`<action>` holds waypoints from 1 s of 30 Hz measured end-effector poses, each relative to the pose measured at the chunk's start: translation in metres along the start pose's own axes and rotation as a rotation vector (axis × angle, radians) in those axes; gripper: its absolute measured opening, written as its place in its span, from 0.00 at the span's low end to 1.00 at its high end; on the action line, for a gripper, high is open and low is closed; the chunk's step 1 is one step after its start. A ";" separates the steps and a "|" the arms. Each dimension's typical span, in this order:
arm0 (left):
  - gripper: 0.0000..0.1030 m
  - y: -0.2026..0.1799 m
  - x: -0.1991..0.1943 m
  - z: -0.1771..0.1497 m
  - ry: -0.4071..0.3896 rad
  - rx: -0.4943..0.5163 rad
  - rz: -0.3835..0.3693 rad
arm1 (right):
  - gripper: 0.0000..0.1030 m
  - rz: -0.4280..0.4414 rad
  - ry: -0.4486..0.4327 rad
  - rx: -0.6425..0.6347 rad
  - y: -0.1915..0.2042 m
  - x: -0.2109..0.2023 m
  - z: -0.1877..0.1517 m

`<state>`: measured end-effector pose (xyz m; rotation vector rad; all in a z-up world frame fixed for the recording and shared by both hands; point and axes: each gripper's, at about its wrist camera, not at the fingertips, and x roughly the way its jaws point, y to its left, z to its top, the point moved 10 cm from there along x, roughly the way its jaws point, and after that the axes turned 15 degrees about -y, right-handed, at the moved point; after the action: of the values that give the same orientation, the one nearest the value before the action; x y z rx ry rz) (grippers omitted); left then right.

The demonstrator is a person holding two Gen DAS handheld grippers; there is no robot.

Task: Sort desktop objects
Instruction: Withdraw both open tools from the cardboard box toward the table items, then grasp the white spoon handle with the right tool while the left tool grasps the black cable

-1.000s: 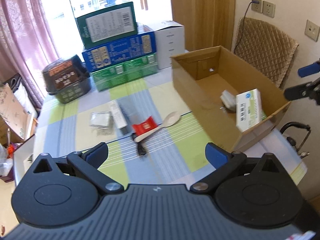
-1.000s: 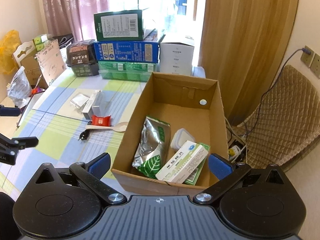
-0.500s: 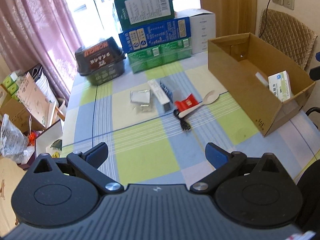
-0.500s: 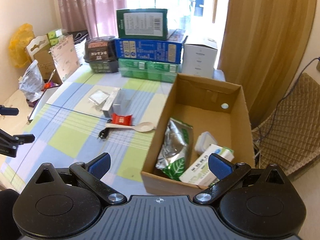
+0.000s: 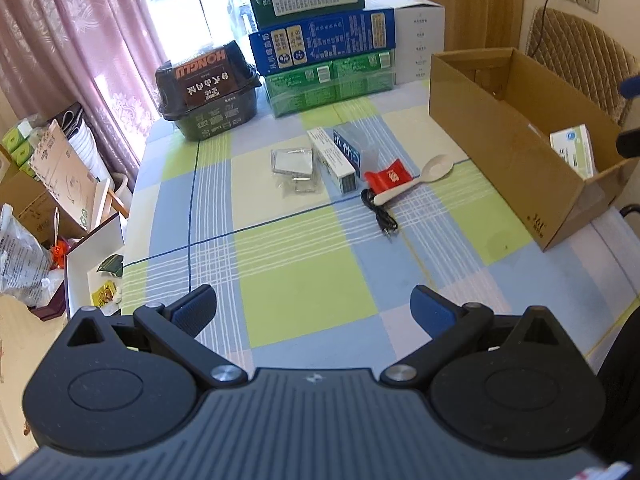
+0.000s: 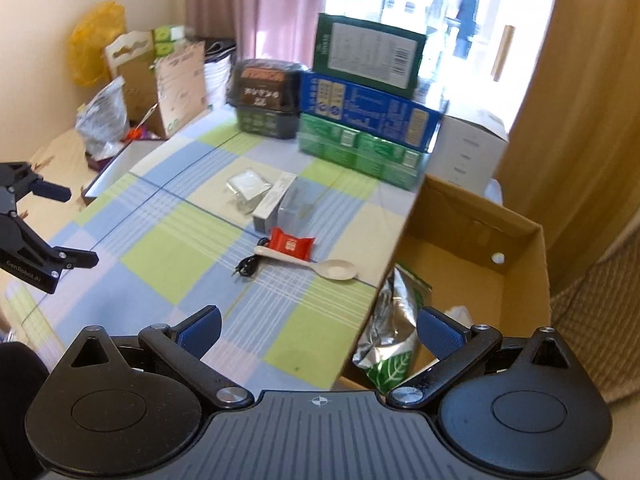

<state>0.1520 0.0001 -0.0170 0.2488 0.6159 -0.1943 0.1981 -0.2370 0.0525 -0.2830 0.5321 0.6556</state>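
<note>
Loose items lie mid-table on the checked cloth: a clear packet (image 5: 294, 166), a long white box (image 5: 331, 159), a blue-grey box (image 5: 352, 150), a red sachet (image 5: 387, 176), a pale spoon (image 5: 420, 178) and a black cable (image 5: 380, 214). The open cardboard box (image 5: 504, 148) stands at the right, holding a white medicine box (image 5: 573, 151) and a silver-green foil bag (image 6: 390, 340). My left gripper (image 5: 314, 312) is open and empty over the near table. My right gripper (image 6: 318, 332) is open and empty above the box's near left corner. The spoon (image 6: 320, 266) and sachet (image 6: 290, 243) lie ahead of it.
Stacked green, blue and white cartons (image 5: 320, 32) and a black noodle tub (image 5: 208, 88) line the far table edge. A padded chair (image 5: 584, 60) stands right of the box. Clutter and bags (image 5: 24, 248) sit off the table's left edge.
Both grippers have drawn back and swung left. The loose items now sit more centred in both views. Both stay open and empty.
</note>
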 end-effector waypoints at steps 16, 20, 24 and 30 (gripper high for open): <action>0.98 0.023 0.068 -0.012 0.039 -0.003 -0.016 | 0.98 0.103 0.081 -0.066 0.028 0.088 0.005; 0.98 0.032 0.095 -0.009 0.045 -0.023 -0.010 | 0.98 0.117 0.102 -0.070 0.031 0.118 0.013; 0.98 0.037 0.121 -0.008 0.054 -0.026 -0.014 | 0.98 0.151 0.136 -0.146 0.037 0.144 0.011; 0.98 0.025 0.152 -0.014 0.074 0.014 -0.069 | 0.96 0.218 0.213 -0.378 0.037 0.175 -0.011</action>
<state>0.2726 0.0122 -0.1132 0.2489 0.6969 -0.2563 0.2866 -0.1253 -0.0566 -0.6622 0.6475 0.9456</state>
